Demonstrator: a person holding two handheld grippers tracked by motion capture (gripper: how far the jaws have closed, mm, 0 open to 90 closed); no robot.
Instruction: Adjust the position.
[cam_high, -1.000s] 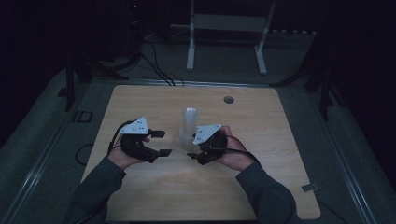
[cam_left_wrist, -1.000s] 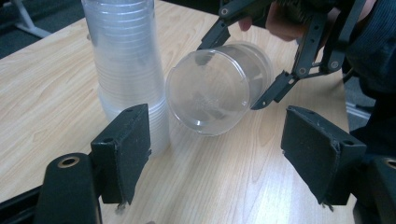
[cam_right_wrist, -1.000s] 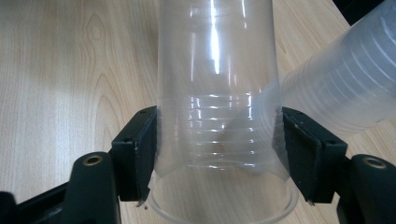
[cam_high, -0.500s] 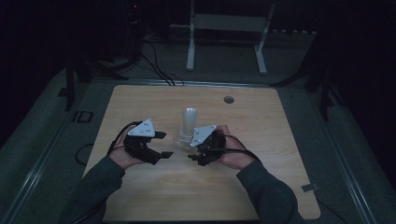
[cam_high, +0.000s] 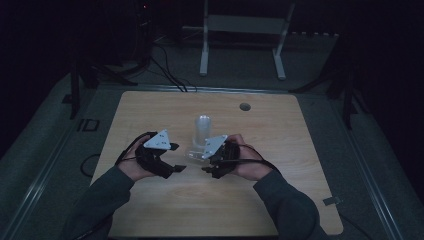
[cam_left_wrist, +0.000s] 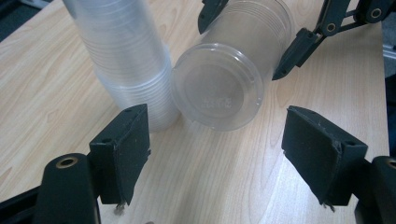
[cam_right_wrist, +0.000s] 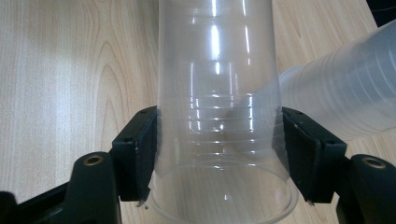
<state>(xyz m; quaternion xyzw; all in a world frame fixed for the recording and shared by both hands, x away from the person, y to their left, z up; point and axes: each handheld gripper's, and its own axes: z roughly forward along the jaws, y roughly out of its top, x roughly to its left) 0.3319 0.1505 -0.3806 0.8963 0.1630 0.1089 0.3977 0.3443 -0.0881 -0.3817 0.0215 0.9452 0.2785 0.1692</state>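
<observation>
I am holding a single clear plastic cup (cam_right_wrist: 219, 116) in my right gripper (cam_right_wrist: 219, 154) — the two black pads are pressing on its wall near the rim, one on each side, so the jaws are pinching the cup. In the high view the right gripper (cam_high: 216, 161) is sitting just right of the table's centre, with the cup (cam_high: 192, 152) lying on its side and pointing toward 9 o'clock.

From the left gripper view I am looking at the cup's flat base (cam_left_wrist: 217, 86), turned toward me, with the right gripper's jaw tips showing at 12 and 2 o'clock around the cup body.

My left gripper (cam_left_wrist: 217, 154) is standing spread wide, nothing between its pads, the cup's base just beyond them. In the high view it (cam_high: 170, 162) is resting at 9 o'clock of the held cup, near but apart.

Surroundings: a tall stack of clear cups (cam_high: 202, 130) is standing upright at 12 o'clock of the held cup — in the left gripper view the stack (cam_left_wrist: 126, 60) is touching or almost touching the cup's side; I cannot tell which. The wooden table (cam_high: 280, 200) is carrying a small round cable hole (cam_high: 244, 106) at 1 o'clock, well apart. A white metal stand (cam_high: 240, 35) is sitting on the dark floor beyond the far edge.
</observation>
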